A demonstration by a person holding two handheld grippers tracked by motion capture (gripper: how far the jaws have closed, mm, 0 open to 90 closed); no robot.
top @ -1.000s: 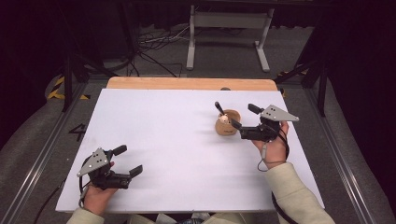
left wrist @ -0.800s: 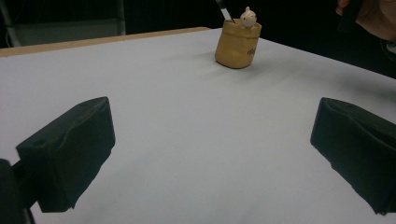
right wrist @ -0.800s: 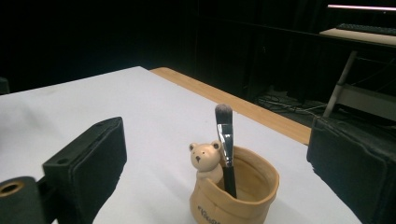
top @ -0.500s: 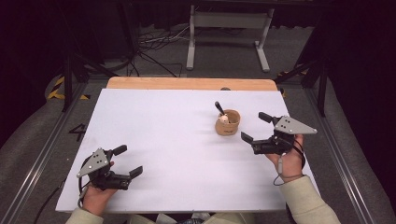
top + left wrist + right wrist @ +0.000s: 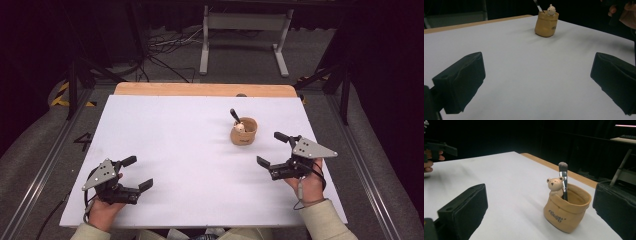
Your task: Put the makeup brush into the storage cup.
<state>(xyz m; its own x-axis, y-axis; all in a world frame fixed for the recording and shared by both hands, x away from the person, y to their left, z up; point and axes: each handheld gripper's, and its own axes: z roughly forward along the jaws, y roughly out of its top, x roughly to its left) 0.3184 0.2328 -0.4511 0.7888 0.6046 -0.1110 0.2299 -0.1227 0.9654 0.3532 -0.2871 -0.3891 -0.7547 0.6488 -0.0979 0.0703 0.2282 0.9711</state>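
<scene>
Tan pot (image 5: 566, 213) with upright brush (image 5: 563, 178)

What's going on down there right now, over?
Left gripper open, empty, near edge. Right gripper open, empty, beside the bear pot. Brush upright in pot. Nothing between.

R gripper (image 5: 273, 151) pulled back from holder (image 5: 243, 132), jaws open, brush (image 5: 234, 116) left inside
</scene>
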